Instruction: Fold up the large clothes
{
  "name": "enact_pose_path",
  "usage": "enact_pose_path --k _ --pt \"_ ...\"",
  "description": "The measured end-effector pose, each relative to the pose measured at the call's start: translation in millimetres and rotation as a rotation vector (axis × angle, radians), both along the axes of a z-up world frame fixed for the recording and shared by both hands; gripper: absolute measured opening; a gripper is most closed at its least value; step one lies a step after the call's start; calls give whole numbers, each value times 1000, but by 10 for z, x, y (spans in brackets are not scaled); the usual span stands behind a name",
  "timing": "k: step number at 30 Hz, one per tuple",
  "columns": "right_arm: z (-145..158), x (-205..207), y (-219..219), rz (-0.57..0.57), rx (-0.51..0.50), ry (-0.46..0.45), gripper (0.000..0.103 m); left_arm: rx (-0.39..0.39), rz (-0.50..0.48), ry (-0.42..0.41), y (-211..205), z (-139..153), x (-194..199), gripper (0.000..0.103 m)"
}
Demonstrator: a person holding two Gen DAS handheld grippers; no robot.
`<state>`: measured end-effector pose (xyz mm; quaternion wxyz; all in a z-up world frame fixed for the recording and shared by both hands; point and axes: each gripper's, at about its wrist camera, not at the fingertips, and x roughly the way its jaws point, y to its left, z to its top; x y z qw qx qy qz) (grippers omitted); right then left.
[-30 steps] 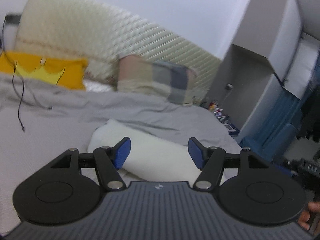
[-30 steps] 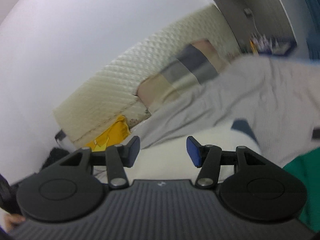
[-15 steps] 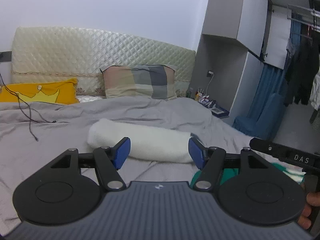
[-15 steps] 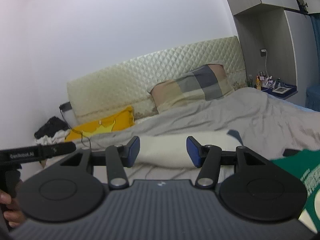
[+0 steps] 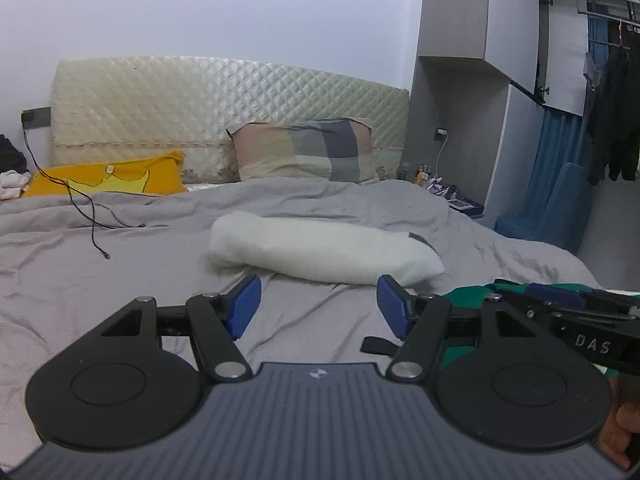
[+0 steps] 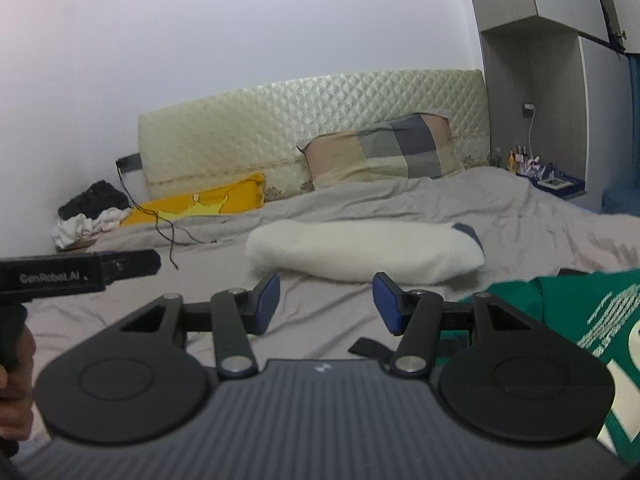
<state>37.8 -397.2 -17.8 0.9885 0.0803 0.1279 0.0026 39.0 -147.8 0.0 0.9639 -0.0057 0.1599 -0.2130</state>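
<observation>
Between the blue pads of the left gripper (image 5: 316, 312) only grey bedsheet (image 5: 120, 264) is seen; the jaws stand apart and nothing is held. The right gripper (image 6: 326, 304) is likewise held with its jaws apart and empty above the sheet. Just beyond both sets of fingertips, a rolled white garment (image 5: 320, 250) is laid across the bed, a dark grey cuff showing at its right end; it is not touched by either gripper. A green garment with pale printed lettering (image 6: 580, 320) is spread on the sheet to the right, partly hidden behind the right gripper's body. A black strap end (image 6: 366, 348) is seen beside the green cloth. Part of the right gripper is visible at the right edge of the left wrist view. Farther back, a checked pillow (image 5: 304, 152) and a yellow pillow (image 5: 108, 178) are propped against a quilted cream headboard (image 5: 200, 96). A black cable (image 5: 88, 216) is trailed over the sheet at the left.
</observation>
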Motion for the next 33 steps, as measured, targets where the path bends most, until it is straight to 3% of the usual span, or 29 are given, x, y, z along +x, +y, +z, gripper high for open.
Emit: enact_pose_path --k 5,12,17,18,19,20,24,33 --pt "-193 22 16 -31 -21 19 55 26 -3 -6 4 -92 -26 69" --pt "-320 47 32 -52 -28 24 55 -2 -6 38 61 -155 81 69" --pt "-365 55 103 -61 -64 21 55 8 -2 58 101 -229 145 79" --pt "-370 54 106 -66 -65 25 57 6 -1 58 117 -248 165 86" --pt "-369 54 104 -69 -67 26 67 0 2 60 129 -259 183 90" --pt "-365 50 105 -73 -68 24 84 -1 4 66 140 -278 209 96" --pt "-366 39 113 -101 -89 7 103 27 10 97 123 -366 281 100" --pt "-391 31 7 -109 -39 1 103 41 49 101 84 -419 242 102"
